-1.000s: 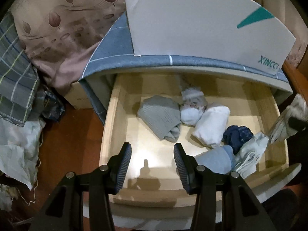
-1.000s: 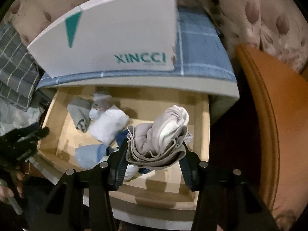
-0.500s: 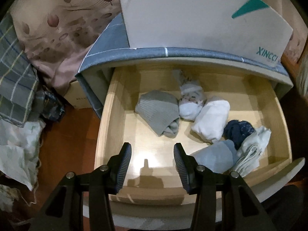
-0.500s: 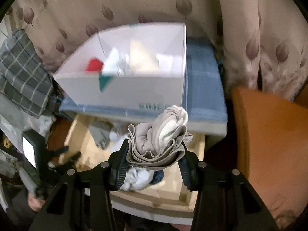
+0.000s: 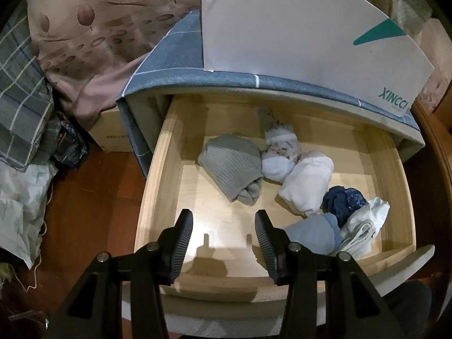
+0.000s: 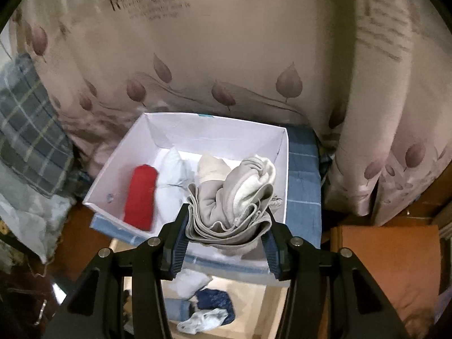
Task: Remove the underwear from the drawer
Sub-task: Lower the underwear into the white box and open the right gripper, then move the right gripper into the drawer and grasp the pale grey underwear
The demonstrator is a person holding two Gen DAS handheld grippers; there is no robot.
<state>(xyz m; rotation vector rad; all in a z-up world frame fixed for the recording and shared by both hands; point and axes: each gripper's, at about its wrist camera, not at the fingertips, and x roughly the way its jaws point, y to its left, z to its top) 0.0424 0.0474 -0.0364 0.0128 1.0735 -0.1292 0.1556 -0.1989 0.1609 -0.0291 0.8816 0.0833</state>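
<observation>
The wooden drawer stands pulled out, with several folded pieces in it: a grey roll, a white roll, a patterned white one, a dark blue one and a light blue one. My left gripper hangs open over the drawer's bare front floor, holding nothing. My right gripper is shut on a folded beige and white underwear bundle, held high in front of the open white box. That box holds a red roll and pale rolls.
The white box sits on the blue checked cloth covering the cabinet top. A leaf-print curtain hangs behind. Plaid fabric and bags lie on the left floor. An orange wooden surface is to the right.
My right gripper has risen with the beige bundle from just above the drawer to above the white box's rim, so the box's inside now shows. The left gripper has stayed in place.
</observation>
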